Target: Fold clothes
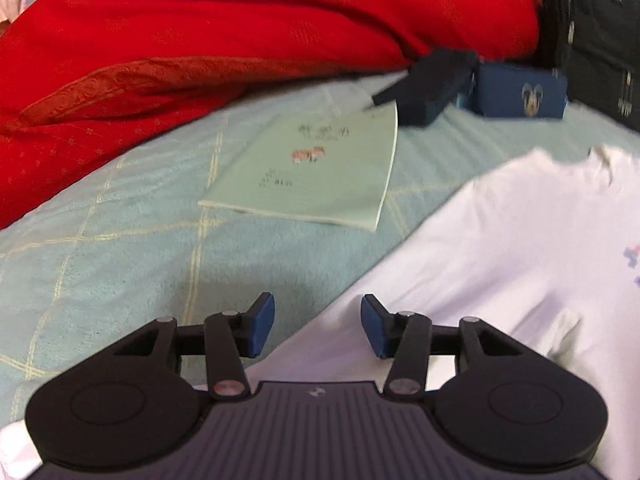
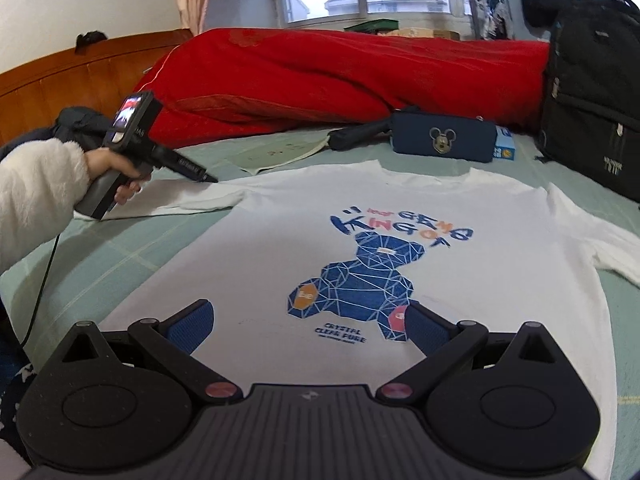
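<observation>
**White T-shirt flat on the bed, both grippers spread**

The T-shirt [image 2: 360,248] lies print-up on the green bed [image 2: 132,248], sleeves out to the sides. The left gripper [image 1: 318,330], spread and holding nothing, sits at the left sleeve [image 2: 176,196]; the right gripper [image 2: 308,326], also spread, hovers above the hem. I think a shallow pinch could slip off the thin cloth, or catch the bed cover too.

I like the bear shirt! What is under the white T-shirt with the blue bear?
The white T-shirt with the blue bear lies flat on a pale green checked bedspread, which shows around its edges. Whatever might be beneath the shirt's middle is covered by the cloth.
</observation>
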{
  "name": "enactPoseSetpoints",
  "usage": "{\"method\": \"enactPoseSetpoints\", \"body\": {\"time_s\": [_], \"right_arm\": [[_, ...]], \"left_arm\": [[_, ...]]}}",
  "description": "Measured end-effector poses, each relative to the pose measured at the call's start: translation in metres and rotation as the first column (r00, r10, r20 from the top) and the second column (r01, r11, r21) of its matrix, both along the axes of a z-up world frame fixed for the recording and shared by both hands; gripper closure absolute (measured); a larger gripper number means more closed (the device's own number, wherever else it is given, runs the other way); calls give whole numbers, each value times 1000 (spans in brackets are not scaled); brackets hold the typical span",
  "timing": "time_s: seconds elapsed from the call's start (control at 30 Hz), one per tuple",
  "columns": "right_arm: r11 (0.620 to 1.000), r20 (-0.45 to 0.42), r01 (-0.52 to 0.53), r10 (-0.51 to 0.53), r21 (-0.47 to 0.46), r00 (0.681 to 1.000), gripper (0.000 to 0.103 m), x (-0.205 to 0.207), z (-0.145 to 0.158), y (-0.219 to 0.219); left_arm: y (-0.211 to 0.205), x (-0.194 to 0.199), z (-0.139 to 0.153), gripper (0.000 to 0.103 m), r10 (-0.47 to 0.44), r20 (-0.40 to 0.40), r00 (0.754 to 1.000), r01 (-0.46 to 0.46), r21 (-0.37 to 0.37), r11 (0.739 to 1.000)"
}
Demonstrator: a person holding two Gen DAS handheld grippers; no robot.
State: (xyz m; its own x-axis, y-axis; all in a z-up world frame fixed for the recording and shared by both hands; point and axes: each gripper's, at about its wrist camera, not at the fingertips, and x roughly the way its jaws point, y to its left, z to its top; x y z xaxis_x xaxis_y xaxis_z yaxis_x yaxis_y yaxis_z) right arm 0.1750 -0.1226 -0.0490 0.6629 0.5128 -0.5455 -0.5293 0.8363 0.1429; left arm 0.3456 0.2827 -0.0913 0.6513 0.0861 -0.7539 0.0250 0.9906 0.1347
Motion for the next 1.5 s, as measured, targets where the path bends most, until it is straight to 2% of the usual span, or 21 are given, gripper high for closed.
{"method": "enactPoseSetpoints", "body": {"time_s": [0.07, 0.13, 0.17, 0.2, 0.3, 0.63, 0.7, 0.87, 0.93, 1.0, 1.13, 1.27, 1.5], "right_arm": [[1000, -3, 4, -4, 6, 1000, 0, 0, -2, -1], [1000, -7, 7, -7, 5, 1000, 0, 1, -4, -3], [1000, -7, 8, -8, 4, 1000, 0, 1, -4, -3], [1000, -7, 9, -9, 2, 1000, 0, 1, -5, -3], [1000, -10, 13, -13, 6, 1000, 0, 2, -6, -5], [999, 1, 37, -37, -9, 999, 0, 1, -4, -10], [999, 6, 42, -42, -11, 999, 0, 0, -3, -11], [999, 3, 44, -44, 2, 999, 0, 0, -2, -11], [999, -2, 40, -40, 8, 999, 0, -1, -2, -11], [999, -1, 38, -38, 8, 999, 0, -2, -1, -10], [999, 8, 38, -38, 5, 999, 0, -5, 2, -7], [999, 15, 42, -42, 4, 999, 0, -7, 5, -7], [999, 4, 52, -52, 10, 999, 0, -7, 7, -7]], "left_arm": [[-2, 3, -4, 56, -9, -16, 1000, 9, 4, 1000], [-4, 4, -5, 67, -20, -33, 999, 20, -10, 1000], [-5, 4, -5, 83, -36, -40, 999, 35, -23, 999], [-7, 4, -4, 93, -55, -46, 997, 53, -39, 998], [-6, 10, 1, 101, -26, -27, 999, 25, -46, 999], [-3, 32, 17, 102, 92, 48, 995, -89, -63, 994], [7, 21, 17, 97, 117, 48, 992, -113, -70, 991], [34, -12, 14, 93, 178, 41, 983, -174, -88, 981], [44, -25, 12, 86, 202, 38, 979, -198, -95, 976], [55, -38, 11, 75, 226, 35, 973, -222, -101, 970], [76, -64, 9, 75, 274, 29, 961, -269, -115, 956], [97, -90, 7, 75, 336, 26, 941, -332, -111, 937], [133, -134, 6, 73, 473, 37, 880, -470, -68, 880]]}}
